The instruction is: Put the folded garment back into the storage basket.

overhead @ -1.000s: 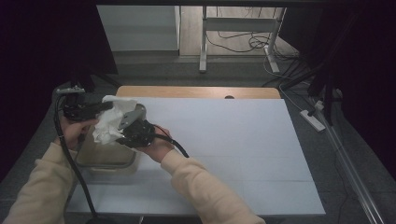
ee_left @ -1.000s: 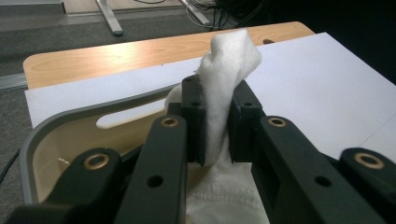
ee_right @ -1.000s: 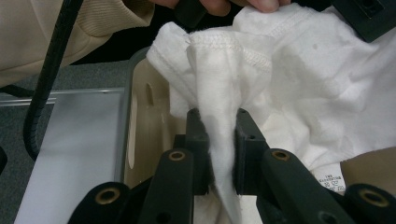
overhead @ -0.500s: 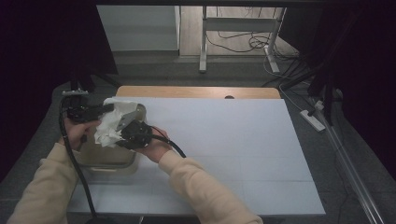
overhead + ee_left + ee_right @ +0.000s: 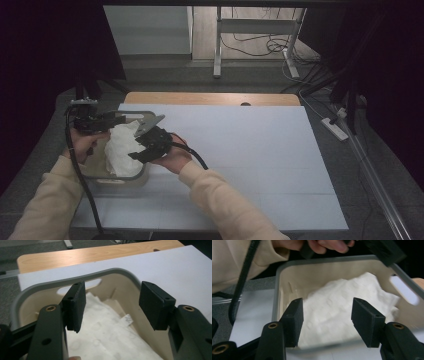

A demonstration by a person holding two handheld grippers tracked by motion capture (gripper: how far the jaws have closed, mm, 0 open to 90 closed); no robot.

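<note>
White sheeting covers the worktop [image 5: 260, 150]; dark room, cables on the floor behind. A second ago both grippers held the white crumpled cloth [image 5: 120, 150] up above the bin [image 5: 117, 179]; now it lies inside, bunched toward one end and rising near the rim. Left gripper [image 5: 112, 305] and right gripper [image 5: 327, 320] have just been opening: jaws apart, nothing between the pads. Judgement: the cloth is released, the placing step done. Bin is beige with a grey rim and a handle slot, at the worktop's near-left; nothing else visible inside.
</note>
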